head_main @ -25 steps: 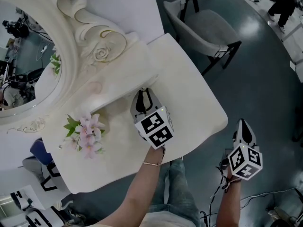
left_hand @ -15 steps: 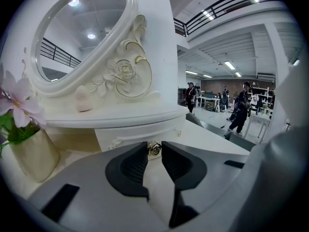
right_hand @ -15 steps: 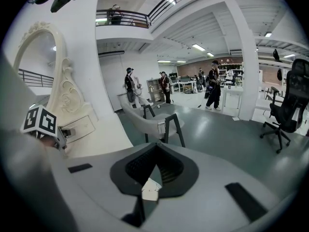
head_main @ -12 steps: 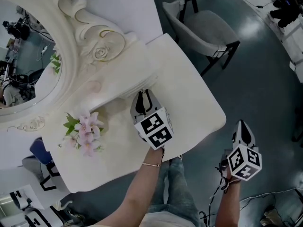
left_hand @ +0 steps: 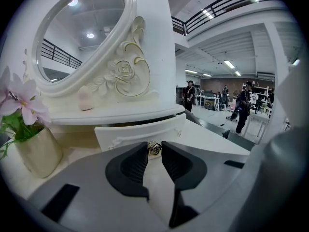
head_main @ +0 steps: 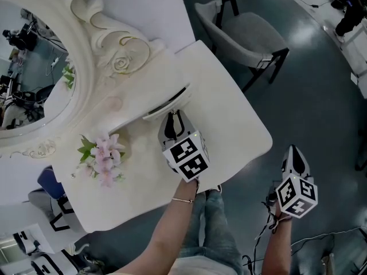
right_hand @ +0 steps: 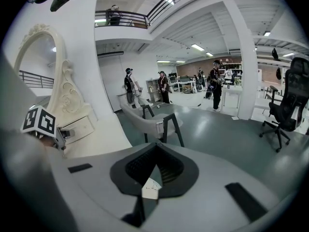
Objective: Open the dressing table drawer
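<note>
The left claw (left_hand: 154, 148) pinches the small metal knob (left_hand: 154, 149) of the dressing table drawer (left_hand: 137, 131), one ribbed pad on each side of it. The drawer front stands straight ahead of the jaw tips. What has just changed is the drawer itself. A second ago its front sat tucked under the shelf below the mirror (head_main: 34, 67) with hardly a line showing. Now, in the head view, a dark slit runs along its upper edge just beyond the claw's tips, so the front has come a little way out toward the person. The grip on the knob is as it was. I judge that the pull has begun and the drawer slides freely, but it is only cracked open and most of the travel is left. The next move calls for drawing the knob straight back along the claw's own line, without lifting or twisting, since so small a knob could slip from the pads. The pink flowers (head_main: 103, 156) stand off to the left of this claw, near but apart. The right claw (head_main: 294, 153) hangs well to the right, off the tabletop (head_main: 235, 125) and over the floor, its jaws pressed together on nothing, with a chair (right_hand: 154, 120) beyond its tips.
</note>
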`<state>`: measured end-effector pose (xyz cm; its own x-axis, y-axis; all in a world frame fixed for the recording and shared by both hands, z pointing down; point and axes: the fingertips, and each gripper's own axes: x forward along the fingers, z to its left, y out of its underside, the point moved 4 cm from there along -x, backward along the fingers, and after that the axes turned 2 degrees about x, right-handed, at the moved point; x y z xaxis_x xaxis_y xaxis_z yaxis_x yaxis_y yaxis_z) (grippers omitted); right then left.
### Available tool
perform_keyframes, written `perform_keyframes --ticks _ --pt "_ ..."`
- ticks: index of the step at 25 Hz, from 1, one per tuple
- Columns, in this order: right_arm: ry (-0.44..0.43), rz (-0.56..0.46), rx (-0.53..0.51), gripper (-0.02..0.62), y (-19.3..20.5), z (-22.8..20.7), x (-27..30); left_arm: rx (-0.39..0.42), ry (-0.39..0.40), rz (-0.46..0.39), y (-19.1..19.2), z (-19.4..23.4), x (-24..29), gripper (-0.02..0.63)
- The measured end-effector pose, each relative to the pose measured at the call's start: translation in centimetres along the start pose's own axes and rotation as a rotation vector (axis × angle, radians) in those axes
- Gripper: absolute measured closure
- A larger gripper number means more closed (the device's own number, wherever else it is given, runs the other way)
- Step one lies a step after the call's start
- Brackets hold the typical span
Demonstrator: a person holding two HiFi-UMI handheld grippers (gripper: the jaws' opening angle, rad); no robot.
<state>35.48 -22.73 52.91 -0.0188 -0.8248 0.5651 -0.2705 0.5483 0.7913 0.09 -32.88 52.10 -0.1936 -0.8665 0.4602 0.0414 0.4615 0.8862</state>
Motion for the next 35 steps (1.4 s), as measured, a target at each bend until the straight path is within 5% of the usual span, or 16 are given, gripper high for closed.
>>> perform_keyframes --ticks 35 --pt "0.002 -0.018 -0.001 0.589 0.1 -0.6 -1.6 -0.023 0.018 0.033 1.3 -0.7 -2.5 0.503"
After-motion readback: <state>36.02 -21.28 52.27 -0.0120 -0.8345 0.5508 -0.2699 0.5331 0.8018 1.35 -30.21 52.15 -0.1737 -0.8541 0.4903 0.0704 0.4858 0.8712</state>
